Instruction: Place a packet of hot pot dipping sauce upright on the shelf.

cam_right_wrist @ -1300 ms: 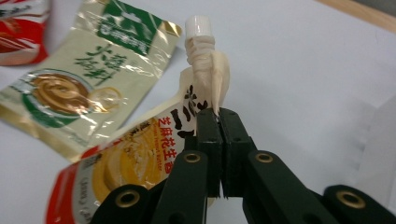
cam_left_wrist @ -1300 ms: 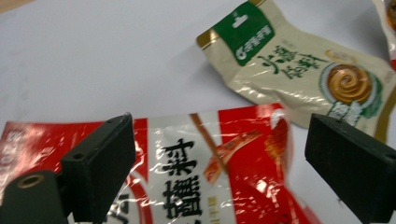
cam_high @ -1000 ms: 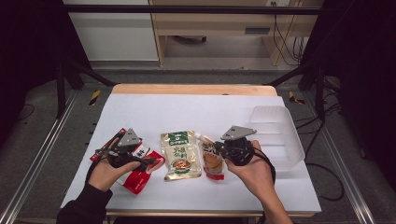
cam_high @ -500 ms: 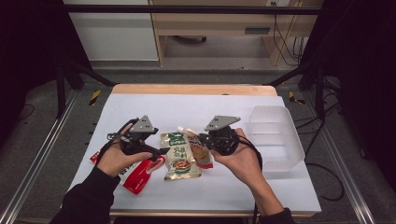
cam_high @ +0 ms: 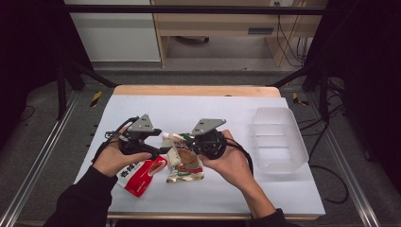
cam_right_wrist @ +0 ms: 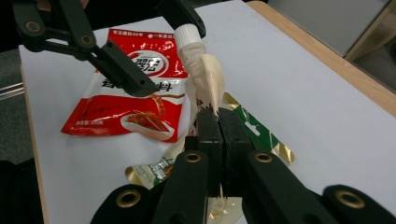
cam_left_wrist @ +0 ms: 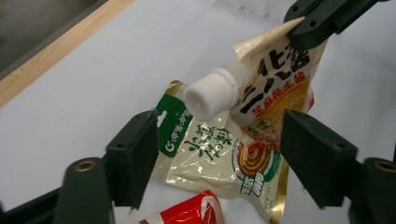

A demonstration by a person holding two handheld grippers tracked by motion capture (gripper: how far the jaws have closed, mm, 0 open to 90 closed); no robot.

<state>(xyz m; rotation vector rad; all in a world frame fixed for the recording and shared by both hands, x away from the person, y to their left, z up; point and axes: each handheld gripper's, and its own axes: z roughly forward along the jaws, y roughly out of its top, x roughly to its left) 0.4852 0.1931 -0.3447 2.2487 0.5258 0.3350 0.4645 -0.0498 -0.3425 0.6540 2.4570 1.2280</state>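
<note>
The right gripper [cam_right_wrist: 219, 122] is clenched on the spout pouch [cam_right_wrist: 205, 79], holding it up off the table [cam_high: 227, 113] with its white cap [cam_left_wrist: 211, 96] turned toward the left gripper [cam_left_wrist: 219, 154]; the left jaws have just been closing and now stand either side of the cap, not yet touching it, so that gripper is released with the cap between its pads; in the high view the two grippers meet over the middle of the table, the pouch [cam_high: 182, 151] between them above the green sachet [cam_high: 187, 172], the red sachet [cam_high: 139, 175] lying just to the left by the left hand [cam_high: 113, 158], and the clear tub [cam_high: 276, 139] well apart on the right

The step in hand looks like seating the left jaws on the cap so it can be twisted off while the right holds the pouch still; the next move calls for the left jaws to close squarely on the ribbed cap, not on the soft neck below it, then a turn about the spout's axis; the right grip sits low on the film, so the pouch may flex or swivel under the twist
</note>
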